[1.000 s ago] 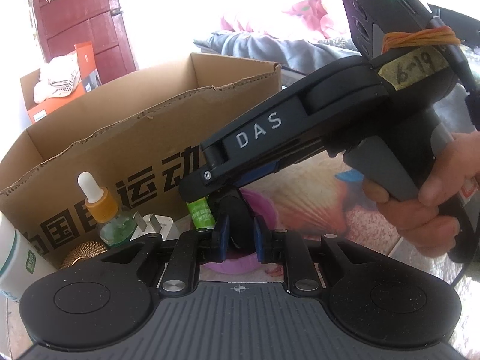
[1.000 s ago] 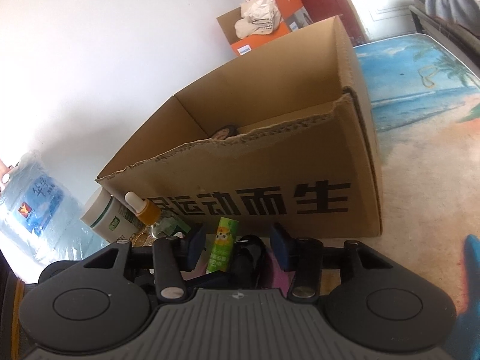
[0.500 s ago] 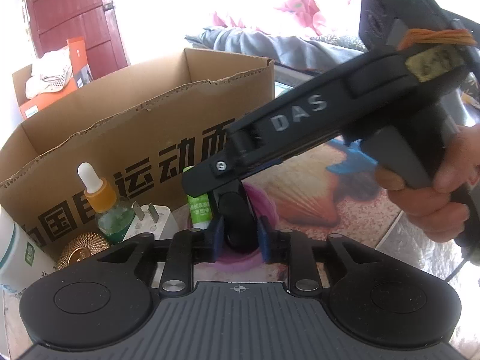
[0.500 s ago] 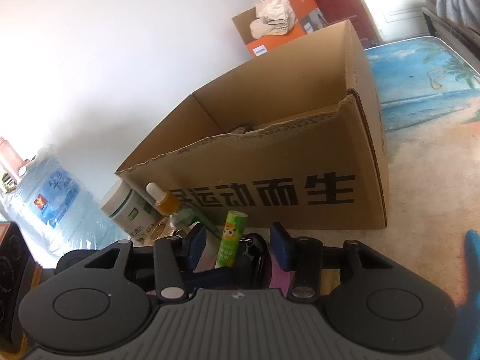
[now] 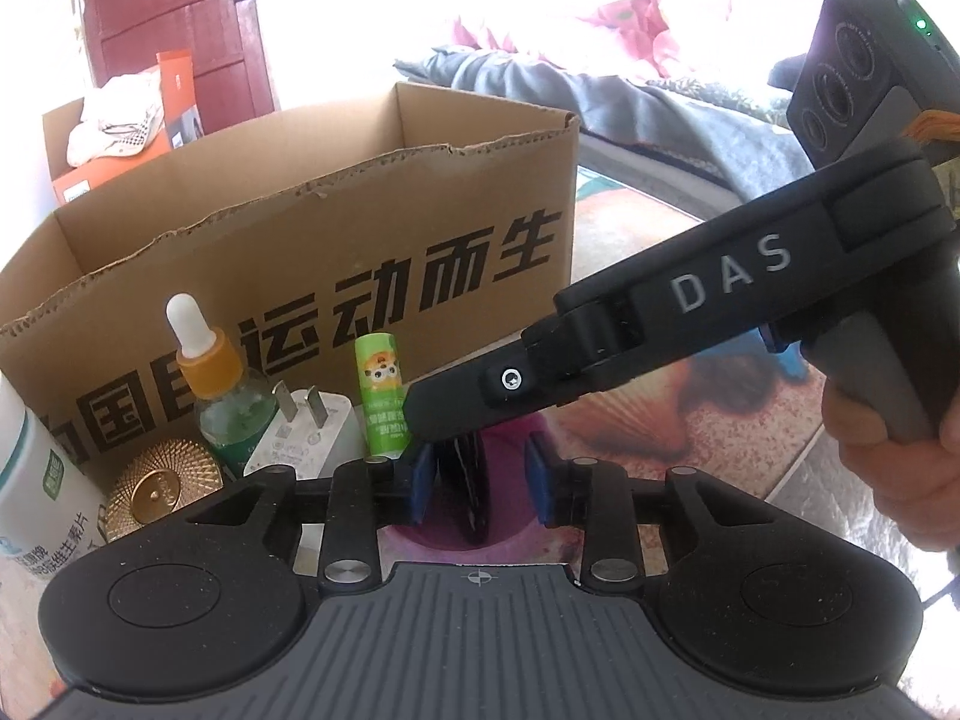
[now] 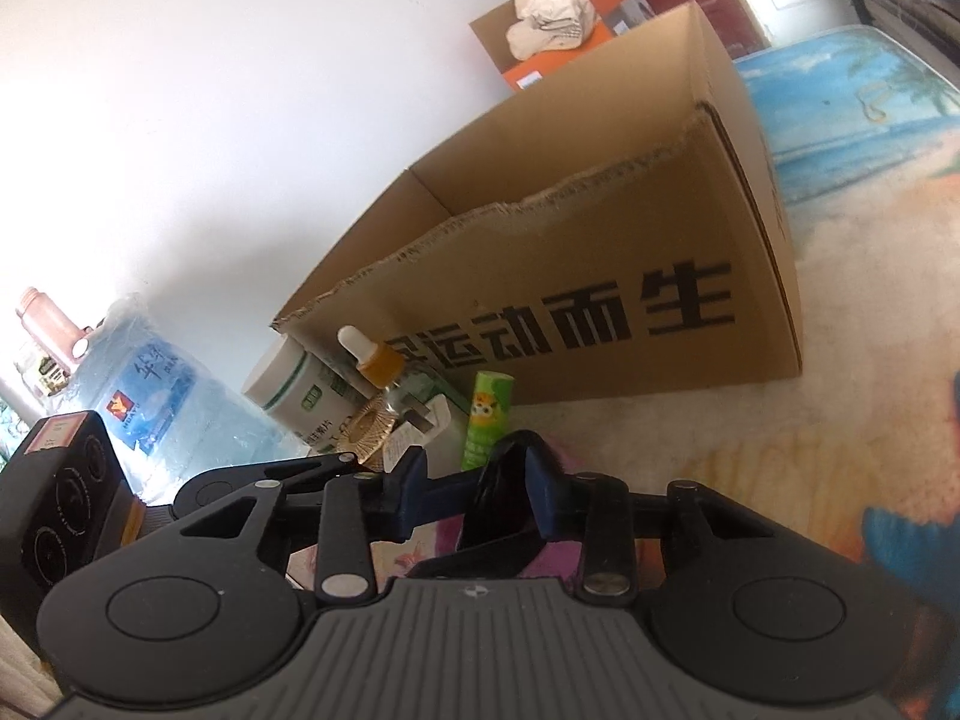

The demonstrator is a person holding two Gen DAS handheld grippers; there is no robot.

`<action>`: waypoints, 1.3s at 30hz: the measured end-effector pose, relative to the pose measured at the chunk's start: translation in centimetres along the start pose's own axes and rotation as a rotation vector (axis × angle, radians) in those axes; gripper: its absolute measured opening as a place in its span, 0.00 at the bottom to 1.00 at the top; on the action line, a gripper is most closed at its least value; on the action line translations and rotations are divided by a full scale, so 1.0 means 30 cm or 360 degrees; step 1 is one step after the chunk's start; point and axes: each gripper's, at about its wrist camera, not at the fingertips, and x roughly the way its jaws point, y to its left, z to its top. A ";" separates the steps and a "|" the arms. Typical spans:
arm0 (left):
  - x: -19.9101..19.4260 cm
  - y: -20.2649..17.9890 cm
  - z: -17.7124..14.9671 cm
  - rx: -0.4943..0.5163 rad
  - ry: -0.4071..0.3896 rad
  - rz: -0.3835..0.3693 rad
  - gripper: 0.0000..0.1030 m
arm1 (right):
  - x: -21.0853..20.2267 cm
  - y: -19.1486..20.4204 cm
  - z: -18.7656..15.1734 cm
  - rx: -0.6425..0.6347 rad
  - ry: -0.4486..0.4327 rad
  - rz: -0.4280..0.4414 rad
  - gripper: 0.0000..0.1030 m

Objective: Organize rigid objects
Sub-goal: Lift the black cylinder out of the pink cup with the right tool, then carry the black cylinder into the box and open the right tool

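Opening off black object (image 5: 465, 501), left tongs (image 5: 480, 480), right tongs (image 6: 477, 495) closing round it, grip unclear

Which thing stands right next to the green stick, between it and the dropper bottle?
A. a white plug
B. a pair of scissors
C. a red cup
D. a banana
A: in the left wrist view a white plug with two metal prongs stands between the green stick and the dropper bottle, in front of the cardboard box.
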 end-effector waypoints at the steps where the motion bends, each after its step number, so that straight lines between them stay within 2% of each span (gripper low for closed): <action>1: 0.001 0.002 0.002 -0.0002 -0.0003 0.0003 0.30 | 0.002 -0.004 -0.001 0.0020 -0.0003 -0.0004 0.33; 3: -0.002 -0.001 -0.001 -0.0005 -0.0010 0.0002 0.30 | 0.011 -0.018 -0.004 0.0075 0.0014 -0.0037 0.26; 7: 0.001 0.002 -0.007 -0.0012 -0.0004 -0.0006 0.29 | 0.028 -0.055 -0.017 0.0214 0.0029 -0.0010 0.23; 10: 0.001 0.006 -0.005 -0.0011 -0.0004 -0.0003 0.29 | 0.030 -0.061 -0.024 0.0230 0.0013 0.0003 0.23; 19: -0.010 0.015 -0.004 -0.0016 -0.0022 0.0001 0.26 | 0.019 -0.164 -0.062 0.0515 -0.0093 0.0211 0.21; 25: -0.045 0.007 0.011 0.0000 -0.0068 0.0020 0.26 | -0.012 -0.127 -0.055 0.0455 -0.0141 0.0217 0.21; 32: -0.131 0.013 0.050 -0.0015 -0.0169 0.0028 0.25 | -0.078 -0.011 -0.002 0.0309 -0.0214 0.0178 0.21; 39: -0.247 0.069 0.149 -0.0040 -0.0304 0.0088 0.26 | -0.112 0.149 0.139 0.0123 -0.0277 0.0217 0.21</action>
